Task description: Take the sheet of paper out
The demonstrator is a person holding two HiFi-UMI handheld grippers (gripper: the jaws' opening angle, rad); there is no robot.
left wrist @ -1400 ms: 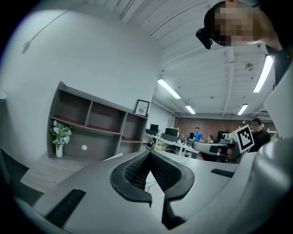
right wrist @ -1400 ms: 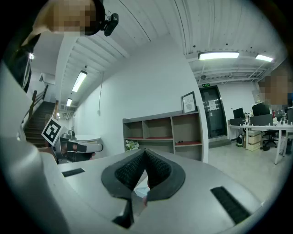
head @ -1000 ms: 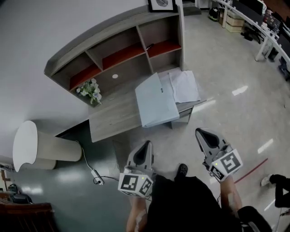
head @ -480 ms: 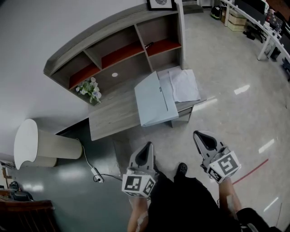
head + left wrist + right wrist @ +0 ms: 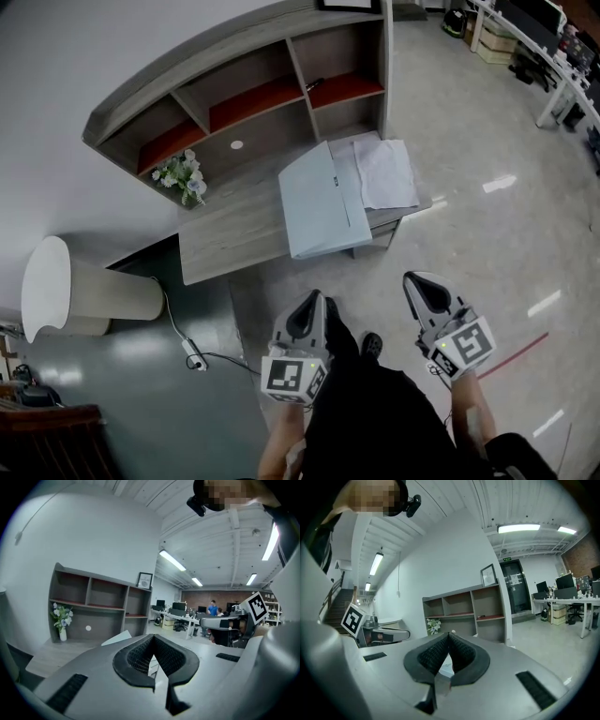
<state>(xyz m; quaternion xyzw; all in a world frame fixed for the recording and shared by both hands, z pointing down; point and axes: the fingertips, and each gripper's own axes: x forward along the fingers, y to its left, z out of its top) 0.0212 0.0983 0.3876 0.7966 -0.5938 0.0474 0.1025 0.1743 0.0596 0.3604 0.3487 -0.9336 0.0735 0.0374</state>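
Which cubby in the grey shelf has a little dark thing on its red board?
The grey wooden shelf's rightmost cubby: a small dark object lies on its red board; the others show none.

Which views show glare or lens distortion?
Head view: barrel distortion bows the shelf unit; light streaks glare on the glossy floor. Left gripper view: fisheye, black corners, tube light blown out, left claw looming large. Right gripper view: same fisheye vignette, bright ceiling light above the right claw.

White paper [image 5: 385, 174]; red shelves [image 5: 255, 101]
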